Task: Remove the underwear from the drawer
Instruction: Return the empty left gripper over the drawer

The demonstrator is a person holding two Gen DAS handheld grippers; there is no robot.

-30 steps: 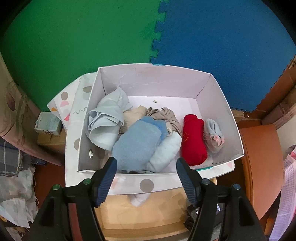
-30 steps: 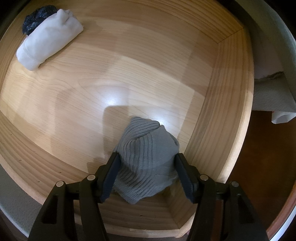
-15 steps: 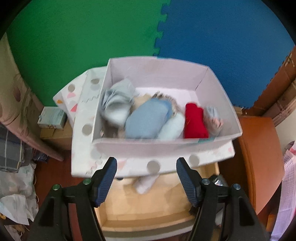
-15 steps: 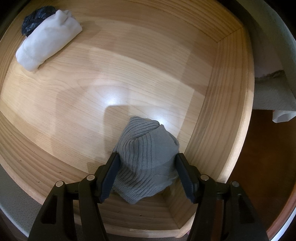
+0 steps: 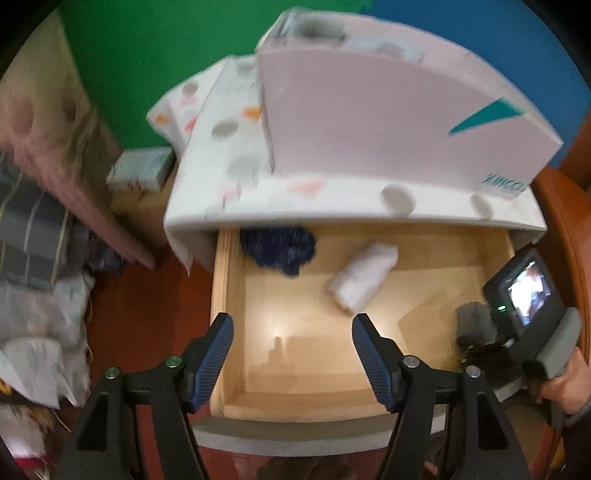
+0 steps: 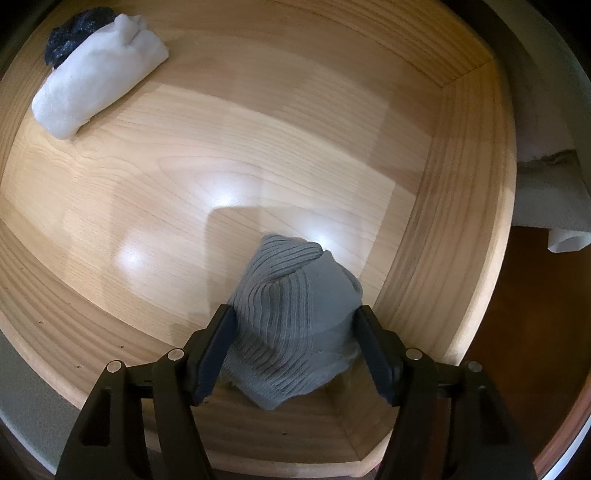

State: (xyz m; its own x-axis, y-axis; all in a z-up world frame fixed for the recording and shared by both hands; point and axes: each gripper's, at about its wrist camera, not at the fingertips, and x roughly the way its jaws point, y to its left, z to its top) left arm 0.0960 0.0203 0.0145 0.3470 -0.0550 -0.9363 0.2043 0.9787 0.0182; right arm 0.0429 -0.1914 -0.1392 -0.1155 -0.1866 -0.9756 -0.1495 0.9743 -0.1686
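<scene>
Although it sits bunched between the jaws of the right gripper (image 6: pixel 291 343), the grey ribbed underwear (image 6: pixel 295 325) lies on the drawer floor in the lower right corner of the right wrist view, close against the side wall of the wooden drawer (image 6: pixel 454 221). Jaws opening at this moment; the fabric fills the gap and both pads look to be touching it, though whether they grip firmly I cannot tell.

Handling, as a judgement: light, soft knit, no stiffness, will sag and unroll if pinched at an edge. Best taken across the thick middle of the bundle, jaws closing on the bulk. Ribbing should give friction, so slipping seems unlikely.

Farther out, upper left of the same view: a rolled white piece (image 6: pixel 96 81) with a dark navy piece (image 6: pixel 70 27) touching its far end. Both are equally soft and would take a mid-roll pinch.

Right gripper points steeply down into the drawer corner. In the left wrist view it shows at right, with a hand (image 5: pixel 565 384) on its grip.

Left gripper (image 5: pixel 291 354) hangs above the drawer, tilted steeply down, jaws wide apart and holding nothing. The frame is blurred. A white cardboard box (image 5: pixel 388 129) sits on the spotted cabinet top (image 5: pixel 332 199) above the drawer.
</scene>
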